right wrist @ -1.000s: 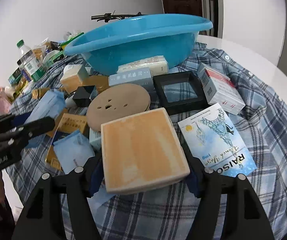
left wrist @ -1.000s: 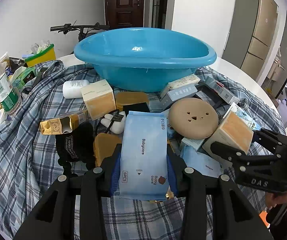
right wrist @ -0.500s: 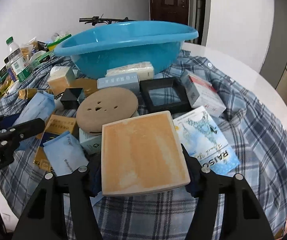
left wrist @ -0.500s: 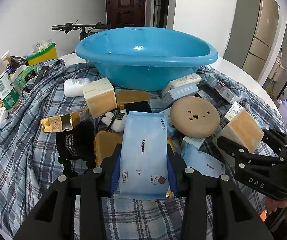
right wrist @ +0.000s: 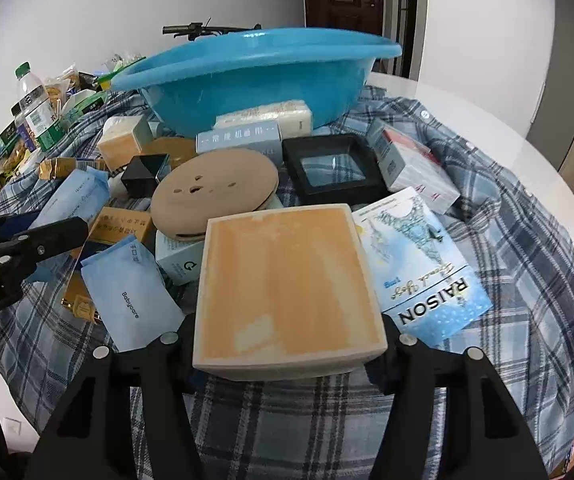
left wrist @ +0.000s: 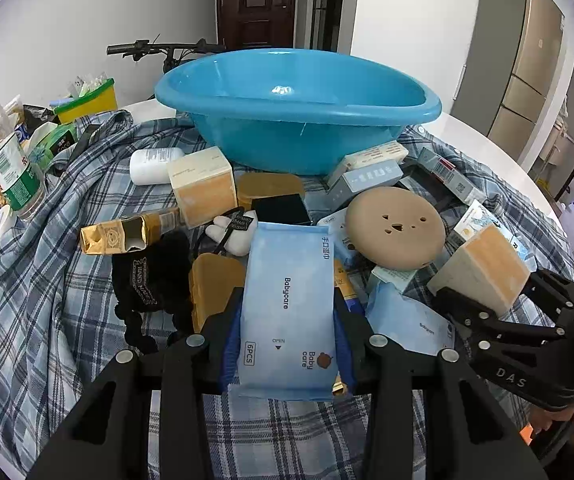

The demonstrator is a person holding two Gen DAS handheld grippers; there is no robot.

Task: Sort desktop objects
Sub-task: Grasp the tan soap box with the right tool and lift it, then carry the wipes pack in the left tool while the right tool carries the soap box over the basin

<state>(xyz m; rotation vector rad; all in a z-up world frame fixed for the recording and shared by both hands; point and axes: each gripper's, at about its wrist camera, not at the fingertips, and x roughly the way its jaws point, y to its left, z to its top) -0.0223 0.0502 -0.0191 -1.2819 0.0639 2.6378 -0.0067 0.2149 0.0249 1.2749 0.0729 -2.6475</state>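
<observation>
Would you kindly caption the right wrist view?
Right gripper closing on an orange-faced box before the blue basin.

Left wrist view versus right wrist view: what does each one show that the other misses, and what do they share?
Only the left wrist view shows the black drawstring pouch, the white bottle lying on the cloth, and the fridge.

Only the right wrist view shows the black frame box whole and the RAISON packet face up.

Both show the blue basin, the tan disc, the left gripper shut on the Babycare wipes, and the right gripper closing on the orange-faced box.
</observation>
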